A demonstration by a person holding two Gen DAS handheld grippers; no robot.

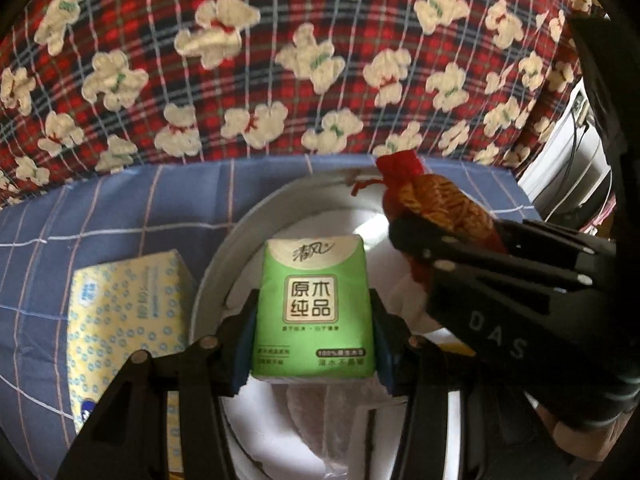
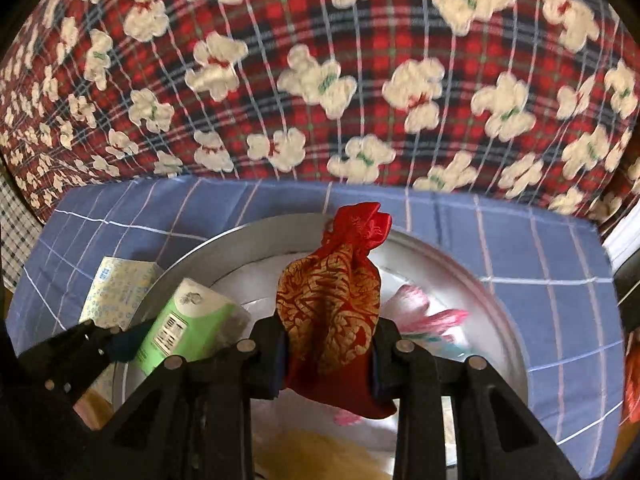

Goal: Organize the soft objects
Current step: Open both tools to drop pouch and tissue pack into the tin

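Note:
My left gripper (image 1: 314,316) is shut on a green tissue pack (image 1: 314,304), held upright over a round metal basin (image 1: 224,264). My right gripper (image 2: 328,348) is shut on a red and gold drawstring pouch (image 2: 332,300), also above the basin (image 2: 460,260). In the left wrist view the right gripper (image 1: 452,256) reaches in from the right with the pouch (image 1: 436,200). In the right wrist view the left gripper (image 2: 120,340) comes in from the left with the green pack (image 2: 188,328). Pink and white soft items (image 2: 424,312) lie in the basin.
A yellow and blue tissue box (image 1: 128,320) lies left of the basin on a blue checked sheet (image 1: 100,216). A red plaid quilt with white bears (image 1: 280,60) rises behind. A clear plastic bag (image 1: 320,416) lies in the basin's near side.

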